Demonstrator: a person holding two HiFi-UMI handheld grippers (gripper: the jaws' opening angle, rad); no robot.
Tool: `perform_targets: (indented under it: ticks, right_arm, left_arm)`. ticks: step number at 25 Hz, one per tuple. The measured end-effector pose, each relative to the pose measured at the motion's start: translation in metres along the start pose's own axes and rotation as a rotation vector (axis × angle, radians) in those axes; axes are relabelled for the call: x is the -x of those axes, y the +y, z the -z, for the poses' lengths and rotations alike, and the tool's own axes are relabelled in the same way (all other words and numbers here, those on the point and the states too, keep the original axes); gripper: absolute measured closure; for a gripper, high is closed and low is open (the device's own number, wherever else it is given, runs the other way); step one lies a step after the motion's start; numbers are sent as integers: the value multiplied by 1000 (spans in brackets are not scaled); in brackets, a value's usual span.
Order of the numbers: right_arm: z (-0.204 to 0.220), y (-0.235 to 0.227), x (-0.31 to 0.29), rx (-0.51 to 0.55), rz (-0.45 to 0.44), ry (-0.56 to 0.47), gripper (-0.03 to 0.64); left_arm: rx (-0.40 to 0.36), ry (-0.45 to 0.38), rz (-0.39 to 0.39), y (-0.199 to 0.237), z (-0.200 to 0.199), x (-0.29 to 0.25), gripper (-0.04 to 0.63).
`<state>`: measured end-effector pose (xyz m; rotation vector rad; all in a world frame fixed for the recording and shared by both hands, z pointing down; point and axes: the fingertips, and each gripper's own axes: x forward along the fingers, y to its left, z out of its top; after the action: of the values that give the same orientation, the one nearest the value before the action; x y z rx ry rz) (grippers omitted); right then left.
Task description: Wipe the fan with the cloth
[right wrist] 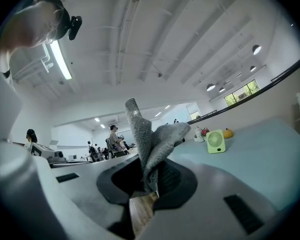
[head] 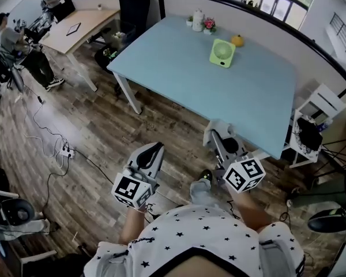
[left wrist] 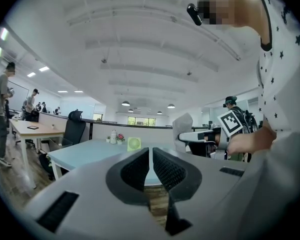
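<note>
A small green fan (head: pixel 222 53) stands upright near the far side of the light blue table (head: pixel 179 79); it also shows as the fan (left wrist: pixel 134 144) and the fan (right wrist: pixel 215 141). My right gripper (right wrist: pixel 151 181) is shut on a grey cloth (right wrist: pixel 147 144) that sticks up out of its jaws. In the head view the right gripper (head: pixel 218 133) hovers at the table's near edge, well short of the fan. My left gripper (head: pixel 155 149) is off the table over the wooden floor. Its jaws stand together in the left gripper (left wrist: pixel 151 151) with nothing between them.
Behind the fan sit a yellow-orange object (head: pixel 237 40), a flower pot (head: pixel 209 25) and a white jug (head: pixel 198 20). A black office chair (head: pixel 132 4) stands at the far left corner, a white rack (head: pixel 314 120) to the right. Cables (head: pixel 63 152) lie on the floor; people (head: pixel 11 45) stand far left.
</note>
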<state>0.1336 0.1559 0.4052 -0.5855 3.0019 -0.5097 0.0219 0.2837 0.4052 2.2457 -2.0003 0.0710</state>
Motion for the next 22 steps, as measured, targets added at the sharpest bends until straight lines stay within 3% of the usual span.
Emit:
perform_targets:
  ticks: [22]
  right_arm:
    - [-58, -183, -59, -26, 73, -25, 563]
  left_arm:
    - [4, -28, 98, 9, -32, -204, 563]
